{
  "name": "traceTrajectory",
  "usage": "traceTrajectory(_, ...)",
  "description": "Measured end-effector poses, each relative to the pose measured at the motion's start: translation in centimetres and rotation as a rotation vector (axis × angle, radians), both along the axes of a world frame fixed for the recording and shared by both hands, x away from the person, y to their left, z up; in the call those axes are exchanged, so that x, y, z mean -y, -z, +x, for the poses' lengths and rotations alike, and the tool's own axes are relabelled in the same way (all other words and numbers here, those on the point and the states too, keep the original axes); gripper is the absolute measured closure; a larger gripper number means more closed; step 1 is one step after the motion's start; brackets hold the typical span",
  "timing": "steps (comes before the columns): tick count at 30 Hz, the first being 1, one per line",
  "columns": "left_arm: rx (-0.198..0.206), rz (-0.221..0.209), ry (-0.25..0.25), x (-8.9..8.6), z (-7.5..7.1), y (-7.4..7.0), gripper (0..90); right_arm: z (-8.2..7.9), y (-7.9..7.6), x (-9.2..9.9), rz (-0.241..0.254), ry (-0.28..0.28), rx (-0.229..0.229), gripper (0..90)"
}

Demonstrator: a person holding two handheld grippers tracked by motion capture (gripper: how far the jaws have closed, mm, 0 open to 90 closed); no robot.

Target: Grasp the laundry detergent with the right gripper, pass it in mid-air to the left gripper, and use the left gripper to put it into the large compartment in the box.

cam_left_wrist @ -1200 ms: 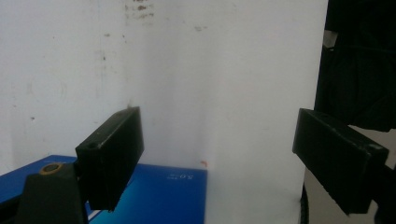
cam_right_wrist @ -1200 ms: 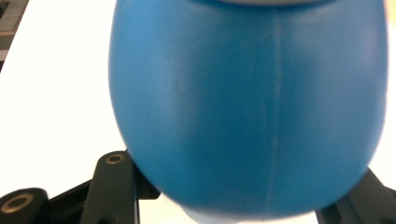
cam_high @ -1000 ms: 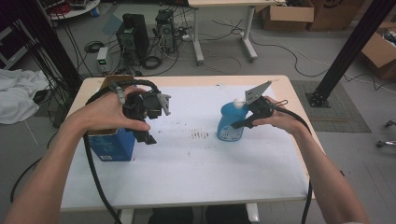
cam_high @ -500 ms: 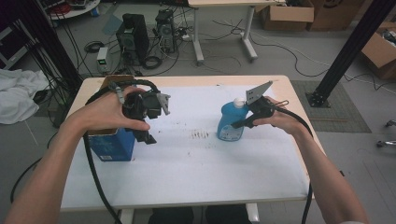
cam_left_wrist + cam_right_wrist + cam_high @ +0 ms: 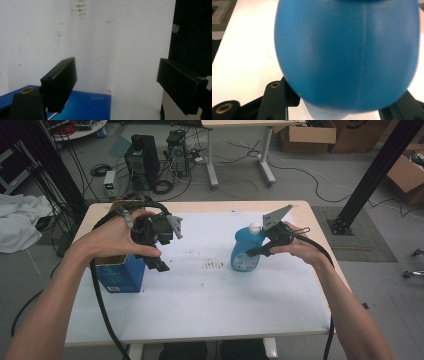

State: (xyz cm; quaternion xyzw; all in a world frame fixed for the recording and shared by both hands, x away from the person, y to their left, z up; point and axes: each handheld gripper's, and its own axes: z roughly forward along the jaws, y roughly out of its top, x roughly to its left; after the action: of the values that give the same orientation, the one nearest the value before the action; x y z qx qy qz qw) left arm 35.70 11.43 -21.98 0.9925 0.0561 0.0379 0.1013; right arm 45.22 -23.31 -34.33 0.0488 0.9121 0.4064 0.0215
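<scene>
A blue bottle [image 5: 242, 260] with a white cap [image 5: 255, 226] is upright at the right of the white sheet [image 5: 210, 305]. My right gripper [image 5: 253, 252] comes in from its right side and is shut on its body. In the right gripper view the blue bottle [image 5: 347, 55] bulges between the black jaws. I cannot tell whether its base rests on the sheet. My left gripper [image 5: 159, 263] hangs over the left part of the table with its jaws pointing down beside a blue box [image 5: 120, 274]. In its own view the left gripper [image 5: 116, 80] is open with nothing between the jaws, and the blue box [image 5: 82, 105] lies below.
Dark smudges [image 5: 214, 265] mark the sheet between the two hands. The wooden table edge [image 5: 210, 206] runs along the far side. Beyond it on the floor stand computer towers [image 5: 142, 157], cardboard boxes [image 5: 305, 132] and a black slanted post [image 5: 372, 175]. A white cloth [image 5: 20, 222] lies at the left.
</scene>
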Motion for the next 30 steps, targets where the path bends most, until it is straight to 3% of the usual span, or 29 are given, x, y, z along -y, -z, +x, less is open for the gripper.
traceTrajectory(6,0.024,-0.055,-0.016,0.7,0.5,-1.3,17.1,-1.3,-1.8,-1.2,-0.039,-0.003,0.003,46.0)
traceTrajectory(16,0.048,-0.111,-0.001,3.8,1.9,-2.7,17.0,-3.5,-3.9,-3.8,-0.044,-0.025,0.009,46.1)
traceTrajectory(30,0.021,-0.150,0.028,7.2,3.3,-2.3,17.0,-4.9,-4.4,-7.2,-0.027,-0.066,0.019,46.0)
